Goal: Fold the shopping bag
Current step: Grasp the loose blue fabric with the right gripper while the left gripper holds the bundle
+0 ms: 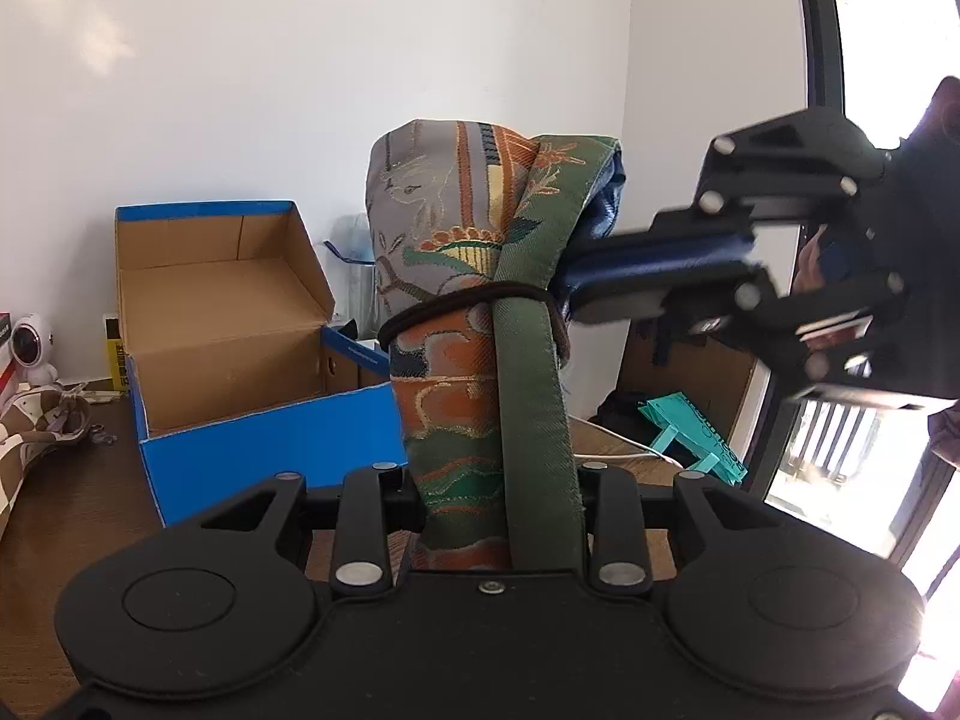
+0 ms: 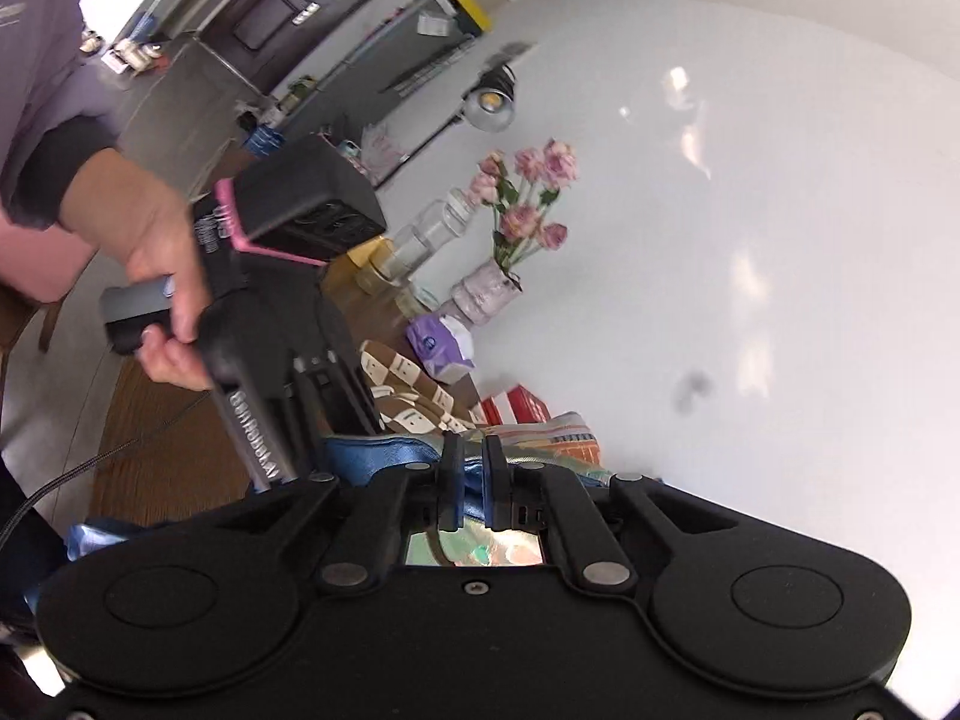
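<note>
The shopping bag (image 1: 456, 228) is rolled into an upright bundle of patterned grey, orange and green cloth. A green strap (image 1: 531, 396) runs down its front, and a black elastic band (image 1: 462, 300) circles its middle. My left gripper (image 1: 498, 498) is shut on the bundle's lower end. From the right, my right gripper (image 1: 576, 282) reaches in level with the band and is shut on the bag's blue lining (image 1: 606, 204). In the right wrist view, the right gripper (image 2: 473, 468) pinches the blue lining (image 2: 384, 456), and a person's hand (image 2: 162, 276) holds the left gripper's handle.
An open blue shoebox (image 1: 240, 324) stands on the wooden table (image 1: 72, 516) to the left of the bundle. A brown checkered bag (image 1: 24, 438) and a small white camera (image 1: 33, 348) lie at far left. A window frame (image 1: 822, 30) is at right. A vase of pink flowers (image 2: 522, 210) stands by the wall.
</note>
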Demonstrator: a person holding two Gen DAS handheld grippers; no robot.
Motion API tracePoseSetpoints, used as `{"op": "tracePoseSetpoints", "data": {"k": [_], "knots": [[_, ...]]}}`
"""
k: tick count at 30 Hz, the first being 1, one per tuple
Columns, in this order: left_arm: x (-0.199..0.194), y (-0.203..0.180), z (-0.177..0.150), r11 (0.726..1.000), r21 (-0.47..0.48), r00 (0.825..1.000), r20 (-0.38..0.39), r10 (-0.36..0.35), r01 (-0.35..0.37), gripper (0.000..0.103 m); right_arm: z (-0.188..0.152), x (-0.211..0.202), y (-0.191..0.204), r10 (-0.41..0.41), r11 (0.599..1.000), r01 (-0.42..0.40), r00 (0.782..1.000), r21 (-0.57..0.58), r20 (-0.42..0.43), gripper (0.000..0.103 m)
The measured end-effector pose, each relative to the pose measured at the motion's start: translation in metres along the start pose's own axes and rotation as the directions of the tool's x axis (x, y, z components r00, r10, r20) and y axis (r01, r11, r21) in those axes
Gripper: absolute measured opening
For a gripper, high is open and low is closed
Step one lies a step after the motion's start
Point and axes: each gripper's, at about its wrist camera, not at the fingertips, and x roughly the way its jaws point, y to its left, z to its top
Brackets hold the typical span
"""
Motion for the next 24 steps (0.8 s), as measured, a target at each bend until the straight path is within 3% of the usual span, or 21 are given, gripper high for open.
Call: {"op": "tracePoseSetpoints", "data": {"k": [2,6,8,12,14,16,20,23,24], "knots": [[-0.001,-0.003,-0.002,1.000,0.014,1.000,0.002,0.022,-0.022,0.033,-0.004,0.006,0.003,-0.011,1.000,0.011,1.000,-0.009,-0.020,0.006],[0.000,-0.018,-0.002,0.984,0.119,0.991,-0.001,0.134,-0.133,0.033,-0.004,0.016,0.009,-0.025,0.999,0.026,1.000,0.047,-0.018,0.008],[0.000,-0.014,-0.001,0.982,0.110,0.988,-0.009,0.156,-0.154,0.032,-0.003,0.021,0.013,-0.035,0.999,0.035,0.999,0.023,-0.009,0.002],[0.004,-0.005,0.000,0.982,0.081,0.983,-0.045,0.177,-0.173,0.032,0.006,0.018,0.025,0.021,0.996,-0.022,1.000,-0.086,-0.005,0.000],[0.007,-0.005,0.000,0.978,0.097,0.981,-0.044,0.188,-0.183,0.031,0.014,0.020,0.039,0.112,0.980,-0.113,0.994,-0.161,-0.018,0.000],[0.005,0.002,-0.002,0.990,0.045,0.989,-0.042,0.139,-0.137,0.031,0.017,0.022,0.049,0.097,0.965,-0.103,0.995,-0.242,-0.036,0.000],[-0.010,0.028,-0.005,0.991,-0.131,1.000,0.006,-0.004,0.005,0.032,0.016,0.007,0.023,-0.001,0.987,-0.002,1.000,-0.163,-0.015,0.000],[-0.025,0.048,-0.007,0.949,-0.248,0.980,0.089,-0.178,0.195,0.033,0.002,-0.005,0.003,-0.057,0.997,0.055,0.998,-0.062,-0.031,0.011],[-0.029,0.055,-0.007,0.918,-0.275,0.957,0.126,-0.262,0.287,0.033,-0.001,-0.004,0.001,-0.073,0.996,0.071,0.997,-0.056,-0.034,0.021]]}}
